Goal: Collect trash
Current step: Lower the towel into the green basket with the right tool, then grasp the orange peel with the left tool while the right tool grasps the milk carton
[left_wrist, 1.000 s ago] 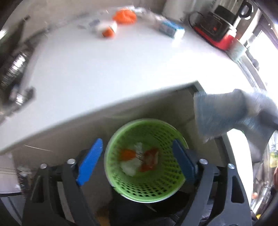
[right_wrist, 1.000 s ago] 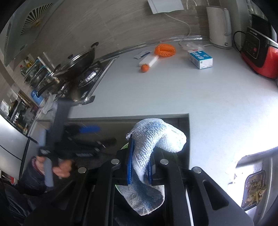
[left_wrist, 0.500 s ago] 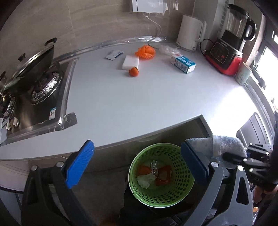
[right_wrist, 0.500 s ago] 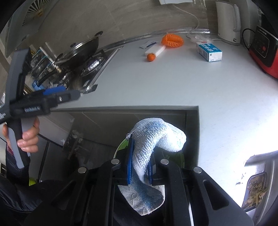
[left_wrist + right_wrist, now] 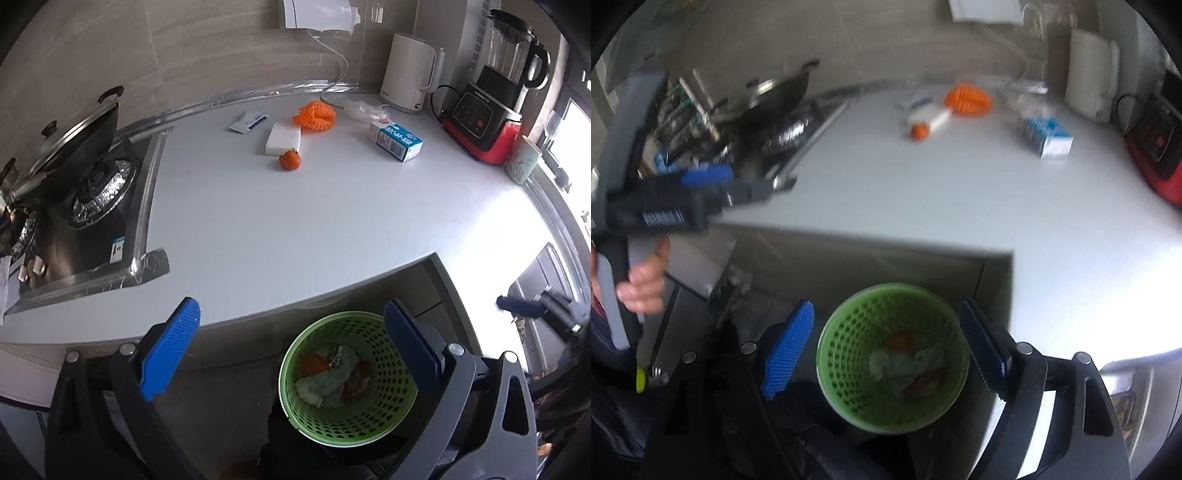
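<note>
A green perforated trash basket [image 5: 384, 413] stands on the floor below the counter edge; it also shows in the right wrist view [image 5: 849, 354]. In it lie a white-blue cloth [image 5: 328, 382] [image 5: 905, 365] and orange and red scraps. My left gripper [image 5: 291, 350] is open and empty, above and left of the basket. My right gripper [image 5: 886, 350] is open and empty, straddling the basket from above. On the white counter [image 5: 295, 221] lie a small orange [image 5: 290, 160], a white sponge block [image 5: 283, 138], an orange spiral piece [image 5: 315, 116], a sachet [image 5: 248, 122], crumpled clear plastic [image 5: 364, 109] and a blue-white carton [image 5: 395, 140].
A gas stove with a lidded wok [image 5: 70, 147] is at the left. A white kettle [image 5: 406, 74], a red-based blender [image 5: 495, 99] and a cup [image 5: 522, 164] stand at the back right. A sink corner [image 5: 1123, 391] is at the right.
My right gripper has opened and let go of the white-blue cloth, which now lies in the green basket. My left gripper has lifted and pulled back from the basket.
</note>
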`<state>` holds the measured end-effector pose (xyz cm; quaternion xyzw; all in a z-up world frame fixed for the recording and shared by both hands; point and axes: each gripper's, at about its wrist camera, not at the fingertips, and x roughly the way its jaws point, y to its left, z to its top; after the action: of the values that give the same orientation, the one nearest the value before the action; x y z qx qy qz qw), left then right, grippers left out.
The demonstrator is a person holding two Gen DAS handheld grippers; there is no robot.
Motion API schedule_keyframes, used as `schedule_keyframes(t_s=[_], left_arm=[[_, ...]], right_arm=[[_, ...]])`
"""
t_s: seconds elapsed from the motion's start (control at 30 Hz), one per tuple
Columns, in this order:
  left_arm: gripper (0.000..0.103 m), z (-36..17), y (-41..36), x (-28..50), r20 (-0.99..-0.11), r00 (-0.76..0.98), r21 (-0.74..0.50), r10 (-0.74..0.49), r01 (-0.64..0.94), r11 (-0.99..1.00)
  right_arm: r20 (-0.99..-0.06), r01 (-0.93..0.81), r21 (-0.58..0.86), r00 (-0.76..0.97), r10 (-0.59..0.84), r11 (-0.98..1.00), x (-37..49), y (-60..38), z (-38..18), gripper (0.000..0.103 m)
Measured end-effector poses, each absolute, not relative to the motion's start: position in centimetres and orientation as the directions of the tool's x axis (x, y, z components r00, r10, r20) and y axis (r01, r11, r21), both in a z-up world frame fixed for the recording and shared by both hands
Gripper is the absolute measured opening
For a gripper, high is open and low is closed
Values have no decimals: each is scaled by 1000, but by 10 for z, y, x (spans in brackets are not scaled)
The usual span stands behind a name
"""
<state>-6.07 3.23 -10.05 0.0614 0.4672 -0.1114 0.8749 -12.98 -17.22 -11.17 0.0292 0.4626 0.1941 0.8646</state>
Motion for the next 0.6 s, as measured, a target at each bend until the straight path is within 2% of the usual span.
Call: schedule_keyframes(t_s=[0.17, 0.3, 0.6], left_arm=[[95, -94, 24, -45, -820, 555, 13, -141, 265, 964], [95, -91, 13, -22, -806, 572, 23, -151, 285, 958], [95, -119, -8, 55, -795, 584, 42, -164, 323, 945]], right_arm=[[-733, -265, 225, 589, 342, 938, -115, -188, -83, 90], [-696, -215, 195, 657, 289, 957, -100, -198, -66, 101], [-658, -71, 190, 732, 180, 979, -40, -219, -60, 101]])
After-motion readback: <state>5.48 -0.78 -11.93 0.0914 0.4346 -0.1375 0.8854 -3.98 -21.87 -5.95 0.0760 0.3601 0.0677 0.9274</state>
